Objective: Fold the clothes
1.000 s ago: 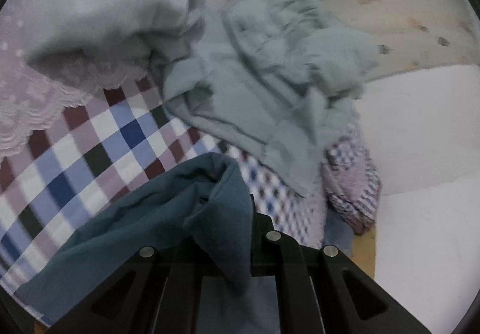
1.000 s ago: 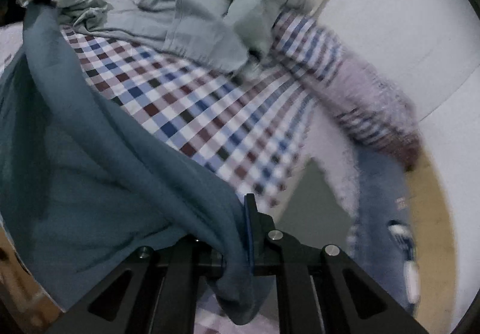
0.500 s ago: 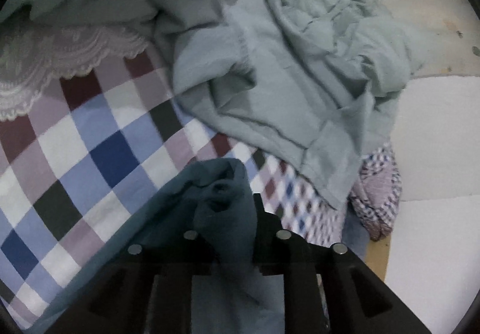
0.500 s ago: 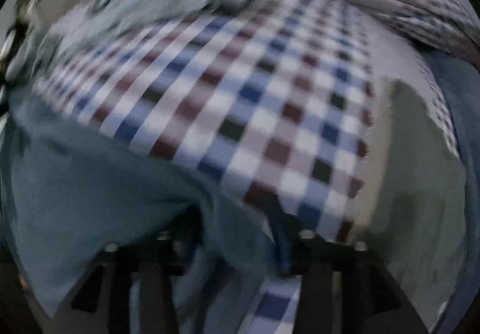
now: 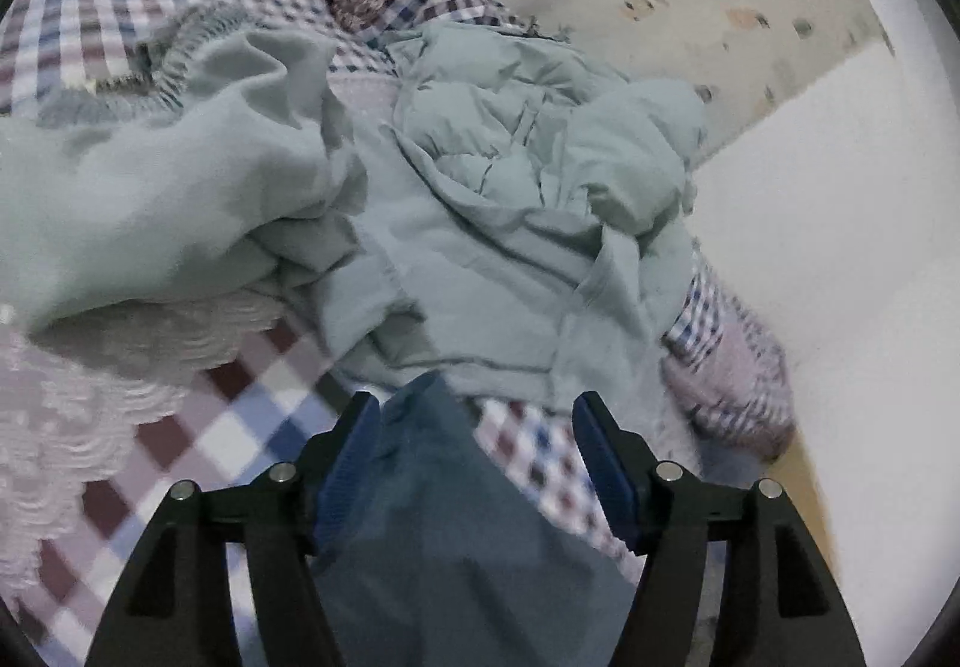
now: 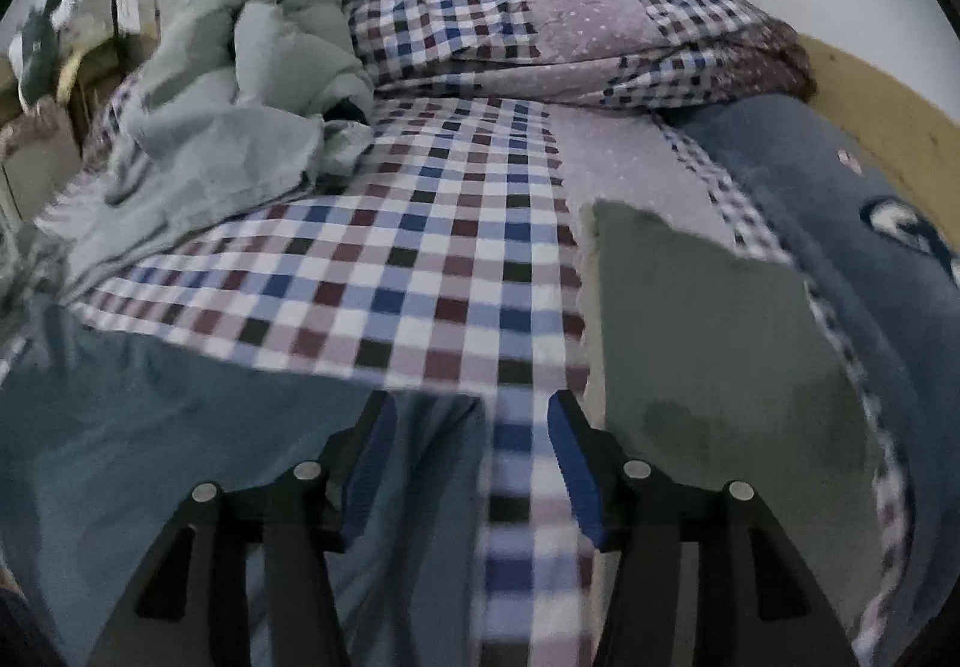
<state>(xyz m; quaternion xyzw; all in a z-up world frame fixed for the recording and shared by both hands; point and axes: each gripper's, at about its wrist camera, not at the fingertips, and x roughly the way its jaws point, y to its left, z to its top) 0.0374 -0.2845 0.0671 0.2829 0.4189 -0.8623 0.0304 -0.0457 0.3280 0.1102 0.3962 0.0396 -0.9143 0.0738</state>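
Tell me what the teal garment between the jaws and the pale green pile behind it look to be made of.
Teal garment: looks like a soft matte knit, perhaps cotton jersey; it lies limp with smooth folds.
Pale green pile: seems a thin matte woven cloth, judging by its crisp creases and stitched seams.
Both guesses rest on look alone.

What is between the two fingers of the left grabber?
In the left wrist view, the open left gripper has the dark teal garment lying between its fingers, on the checkered bedsheet.

Dim, flat indoor light, no glare. Motion blur smears the checked bedsheet near the lens. Fisheye edges curve and darken.
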